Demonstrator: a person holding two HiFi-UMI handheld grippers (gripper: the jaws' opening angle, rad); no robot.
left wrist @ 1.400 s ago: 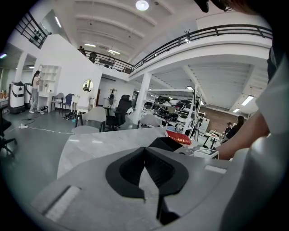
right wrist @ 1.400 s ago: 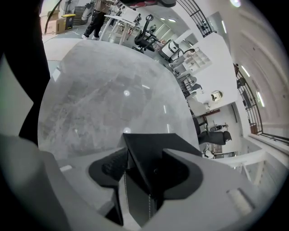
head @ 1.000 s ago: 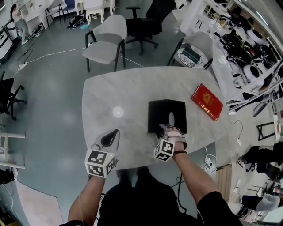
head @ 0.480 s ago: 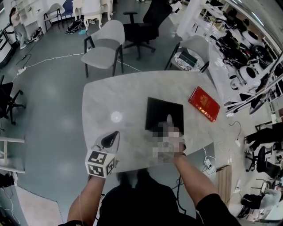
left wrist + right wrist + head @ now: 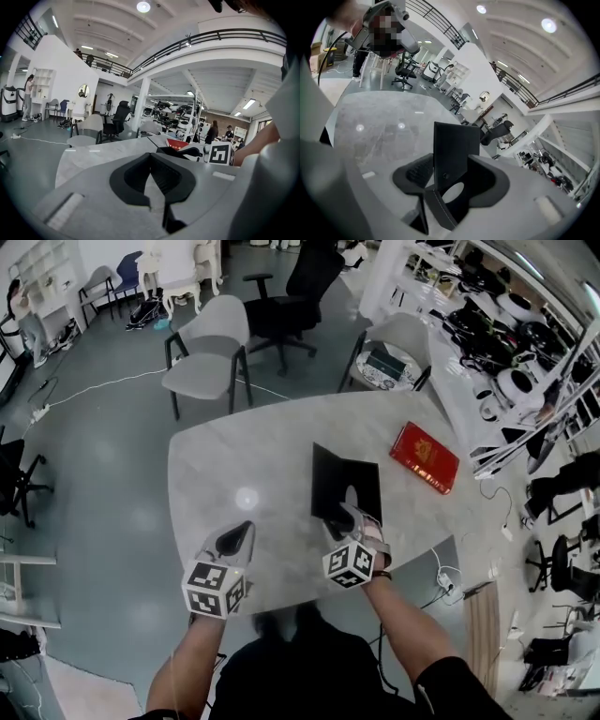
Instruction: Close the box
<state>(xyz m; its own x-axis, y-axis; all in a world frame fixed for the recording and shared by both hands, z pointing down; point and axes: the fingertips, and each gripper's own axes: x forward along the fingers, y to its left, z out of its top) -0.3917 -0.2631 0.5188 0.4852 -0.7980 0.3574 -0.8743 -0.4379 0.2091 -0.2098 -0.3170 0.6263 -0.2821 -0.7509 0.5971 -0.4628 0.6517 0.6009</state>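
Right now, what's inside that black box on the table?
Nothing can be made out inside. The black box shows only dark surfaces, and its lid, clamped in the right gripper, hides the interior.

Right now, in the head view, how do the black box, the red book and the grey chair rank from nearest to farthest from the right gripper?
1. Black box: clamped in the right gripper, right at its tips.
2. Red book: on the table, beyond the box and to the right.
3. Grey chair: off the table, past its far edge, to the left.

left gripper [image 5: 242, 527] jaws together, right gripper [image 5: 347, 517] clamped
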